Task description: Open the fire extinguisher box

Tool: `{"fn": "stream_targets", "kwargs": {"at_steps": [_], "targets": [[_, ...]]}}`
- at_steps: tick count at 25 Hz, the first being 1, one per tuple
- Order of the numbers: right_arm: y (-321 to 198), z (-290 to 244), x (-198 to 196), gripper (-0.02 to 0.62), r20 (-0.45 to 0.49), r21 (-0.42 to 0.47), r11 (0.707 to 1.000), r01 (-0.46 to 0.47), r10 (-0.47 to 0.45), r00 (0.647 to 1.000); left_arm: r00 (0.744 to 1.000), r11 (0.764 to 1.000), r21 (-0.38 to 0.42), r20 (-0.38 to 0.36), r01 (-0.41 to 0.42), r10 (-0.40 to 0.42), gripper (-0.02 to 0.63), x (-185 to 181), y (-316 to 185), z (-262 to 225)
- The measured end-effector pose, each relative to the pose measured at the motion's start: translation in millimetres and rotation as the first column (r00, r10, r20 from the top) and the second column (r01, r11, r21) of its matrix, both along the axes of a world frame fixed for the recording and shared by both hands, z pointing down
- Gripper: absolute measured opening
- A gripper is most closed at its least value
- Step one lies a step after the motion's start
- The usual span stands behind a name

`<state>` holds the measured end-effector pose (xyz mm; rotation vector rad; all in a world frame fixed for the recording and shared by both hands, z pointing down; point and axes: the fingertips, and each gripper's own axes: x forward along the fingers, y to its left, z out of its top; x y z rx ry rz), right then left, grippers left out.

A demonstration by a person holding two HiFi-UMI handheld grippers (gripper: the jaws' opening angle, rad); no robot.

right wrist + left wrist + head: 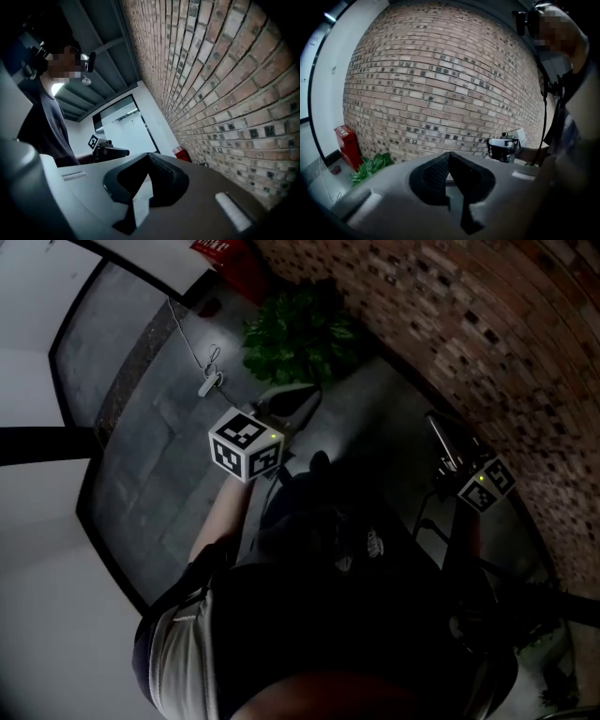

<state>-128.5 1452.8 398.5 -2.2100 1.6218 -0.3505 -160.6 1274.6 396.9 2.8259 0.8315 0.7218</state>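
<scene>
Left tongs are pressed together, empty. The red fire extinguisher box stands well off against the brick wall, beside a plant. Right tongs are likewise closed and empty. Arriving closed, either pair would likely just knock the door rather than catch it.

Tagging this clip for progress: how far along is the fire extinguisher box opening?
Nothing looks done: the red fire extinguisher box stands against the brick wall beside the plant, well away from both grippers. In hand: nothing; the left gripper and right gripper each have fingers together, empty. Left: get to the box, take hold of its door, pull it open.
</scene>
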Motion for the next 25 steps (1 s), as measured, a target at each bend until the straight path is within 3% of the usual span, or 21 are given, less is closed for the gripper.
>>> {"fn": "stream_targets", "kwargs": {"at_steps": [6,14,20,25], "targets": [[-32.2,1.5,9.5,-0.002,0.023,0.034,0.996,0.086,-0.087,0.996,0.997,0.997,0.025,-0.022,0.071,-0.071,0.000,-0.4,-23.6,-5.6],[-109.7,-8.0,13.1,-0.002,-0.001,-0.026,0.983,0.182,-0.182,0.983,0.981,0.983,-0.011,-0.052,0.186,-0.186,0.000,-11.8,-101.7,-1.8],[-218.7,-15.1,8.9,-0.002,-0.018,-0.085,0.966,0.244,-0.247,0.969,0.962,0.961,-0.080,-0.052,0.264,-0.268,0.000,-28.2,-203.3,9.4],[-328.8,-15.7,-9.8,-0.002,-0.035,-0.143,0.932,0.332,-0.340,0.940,0.944,0.944,-0.092,-0.063,0.317,-0.323,0.000,-51.6,-299.7,13.0]]}}
